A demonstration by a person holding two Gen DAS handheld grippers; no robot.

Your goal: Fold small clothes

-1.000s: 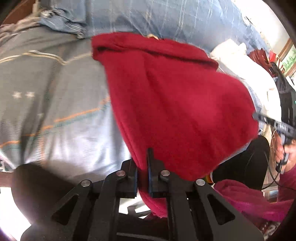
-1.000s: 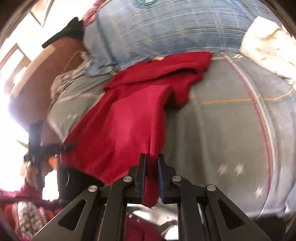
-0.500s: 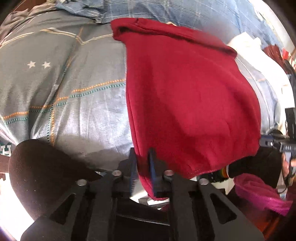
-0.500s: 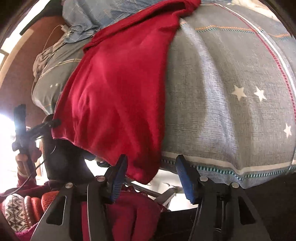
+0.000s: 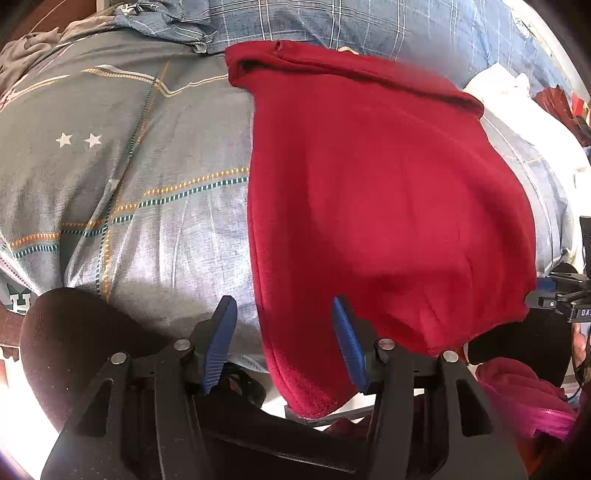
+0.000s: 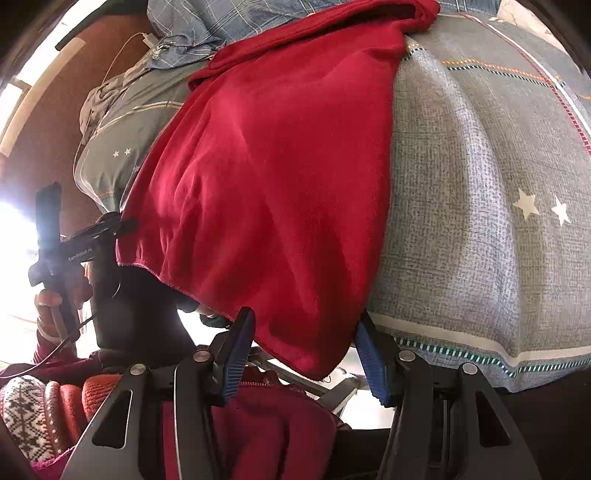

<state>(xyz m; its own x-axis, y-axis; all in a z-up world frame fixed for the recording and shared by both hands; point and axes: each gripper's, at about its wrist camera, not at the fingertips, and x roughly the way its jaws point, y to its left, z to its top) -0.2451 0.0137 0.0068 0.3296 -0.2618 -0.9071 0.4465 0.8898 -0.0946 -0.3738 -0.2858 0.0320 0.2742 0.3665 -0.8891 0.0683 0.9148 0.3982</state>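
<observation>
- Left wrist view gives me the bed first: its grey checked cover carries the red garment, laid flat with one end by the blue plaid bedding at the far side, so I judge it is spread out for folding.
- Near end of the garment overhangs the bed edge toward me. That leaves both near corners hanging free, easy to pick up again.
- My left gripper is opening, its blue pads apart; the left corner hangs between them, and neither pad presses on it as far as I can see.
- Right wrist view shows the other corner: my right gripper stands apart with the cloth dangling loose between the pads, released.
- Only the right view shows a white cable by the bedding; only the left shows white cloth beyond the garment.
</observation>
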